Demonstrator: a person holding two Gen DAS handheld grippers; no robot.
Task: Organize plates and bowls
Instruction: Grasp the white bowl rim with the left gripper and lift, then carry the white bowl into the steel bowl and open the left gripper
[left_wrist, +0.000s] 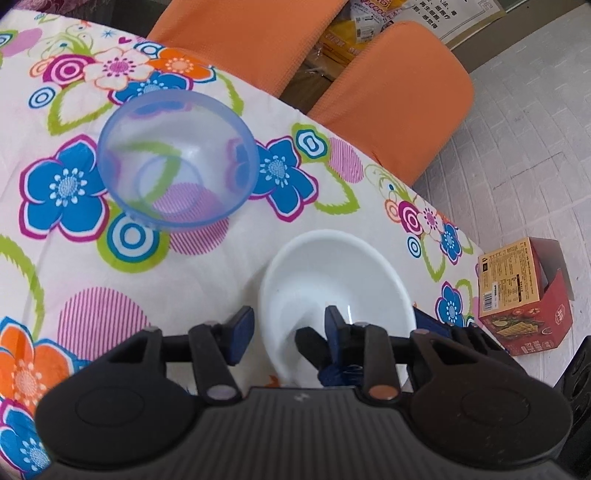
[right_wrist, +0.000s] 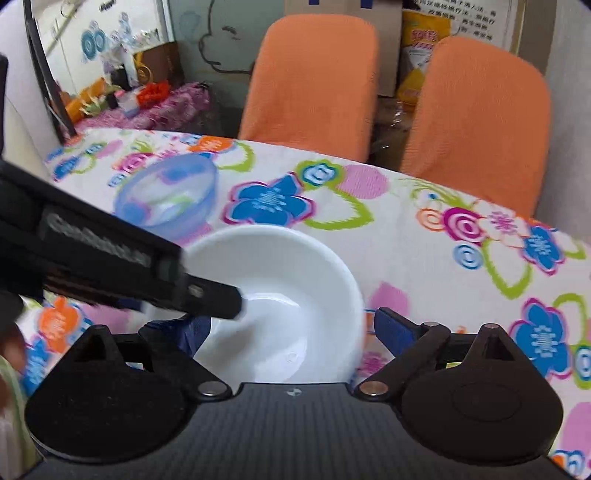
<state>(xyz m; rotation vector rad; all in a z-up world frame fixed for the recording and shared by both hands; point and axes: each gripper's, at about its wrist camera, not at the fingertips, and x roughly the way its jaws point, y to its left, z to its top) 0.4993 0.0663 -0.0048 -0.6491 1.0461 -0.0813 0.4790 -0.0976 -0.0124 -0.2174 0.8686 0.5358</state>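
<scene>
Both hand-held grippers straddle the white bowl's (left_wrist: 334, 291) rim on the floral counter (left_wrist: 92, 288), probably for a steady 2-sided lift: left hand-held gripper (left_wrist: 290, 328) released, right hand-held gripper (right_wrist: 295, 325) released. Blue translucent bowl (left_wrist: 177, 158) sits nearby, apart.

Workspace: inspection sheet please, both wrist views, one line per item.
Surface: table under a floral tablecloth.
Job's things: white bowl upright near the front edge; clear blue bowl upright behind it, apart.
Clutter: nothing seen on the table.
Grippers: left hand-held gripper open, one finger inside the white bowl, one outside its rim; right hand-held gripper open, fingers straddling the same bowl.
Cables: nothing seen.
Surroundings: two orange chairs behind the table; a red carton on the floor.
</scene>
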